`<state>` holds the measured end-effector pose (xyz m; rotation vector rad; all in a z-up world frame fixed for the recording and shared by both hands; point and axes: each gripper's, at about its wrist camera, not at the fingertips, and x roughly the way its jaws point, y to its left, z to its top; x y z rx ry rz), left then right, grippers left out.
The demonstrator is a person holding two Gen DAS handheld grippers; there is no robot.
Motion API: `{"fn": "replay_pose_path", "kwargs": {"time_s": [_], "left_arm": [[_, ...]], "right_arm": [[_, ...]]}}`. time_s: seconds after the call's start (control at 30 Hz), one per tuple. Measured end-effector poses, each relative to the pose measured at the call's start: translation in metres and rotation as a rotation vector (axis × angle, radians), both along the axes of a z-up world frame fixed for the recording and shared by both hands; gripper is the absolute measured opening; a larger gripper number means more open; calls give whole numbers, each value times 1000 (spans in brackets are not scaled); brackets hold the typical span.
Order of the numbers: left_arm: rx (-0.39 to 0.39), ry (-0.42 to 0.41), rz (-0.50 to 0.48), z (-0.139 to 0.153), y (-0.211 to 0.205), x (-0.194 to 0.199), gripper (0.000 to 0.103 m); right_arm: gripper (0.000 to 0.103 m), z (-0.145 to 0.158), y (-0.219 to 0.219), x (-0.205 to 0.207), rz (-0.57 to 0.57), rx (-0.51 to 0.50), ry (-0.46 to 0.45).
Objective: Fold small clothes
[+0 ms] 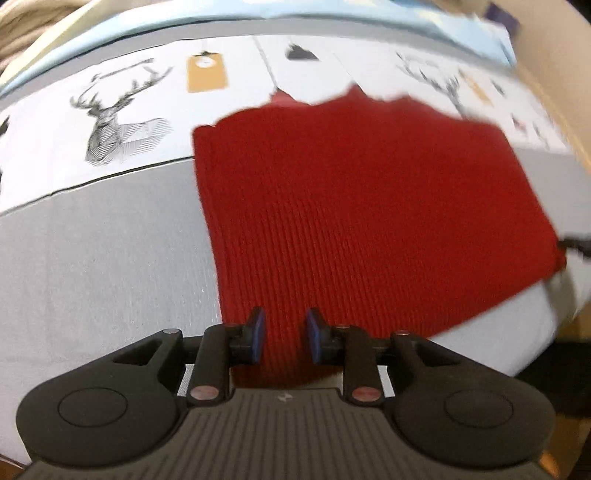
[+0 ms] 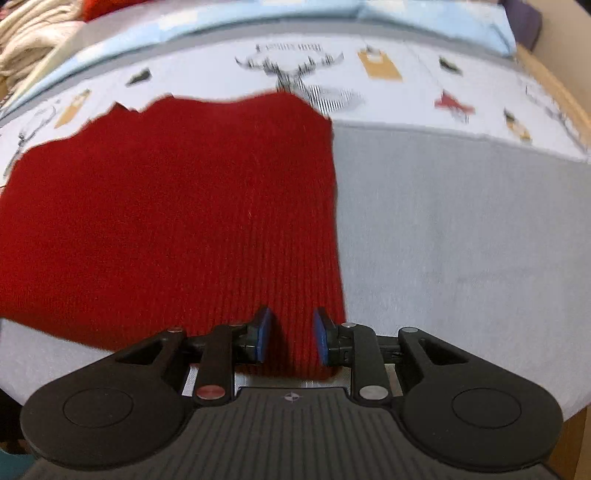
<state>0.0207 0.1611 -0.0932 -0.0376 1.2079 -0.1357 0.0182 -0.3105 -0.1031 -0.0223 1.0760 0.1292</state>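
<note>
A plain grey fabric spread (image 2: pixel 461 229), faintly ribbed, covers the near part of a broad flat surface that fills both views. Beyond it lies a white cloth printed with black line-drawn stag heads (image 1: pixel 122 122), mustard-yellow tags (image 1: pixel 205 74) and small dark and red shapes (image 2: pixel 452 103); its near edge meets the grey along a straight seam. Farther still runs a narrow grey band, then a pale blue sheet (image 2: pixel 424 22) along the far side. In the far left corner sits a heap of cream knitted fabric (image 2: pixel 33 40). A tan wooden edge (image 2: pixel 557 92) curves down the far right. The light is soft and even.
</note>
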Motion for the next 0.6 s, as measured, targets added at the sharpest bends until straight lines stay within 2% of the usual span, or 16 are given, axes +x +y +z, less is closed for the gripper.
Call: {"fn": "replay_pose_path", "kwargs": {"time_s": [0.13,0.27,0.37,0.6], "left_arm": [[23,49,58,-12,3,11,27],[76,139,77,-33,-3,19,27],[92,126,91,-29,-8,22,27],[61,29,129,-7,-11,24,28]], "right_arm": [[27,2,-4,6,-10,-52,-31],[27,-11,-8,11,-27,-87,22],[29,-19,-7,15,-23,-103,35],[29,-15,-5,14,-15,-117,20]]}}
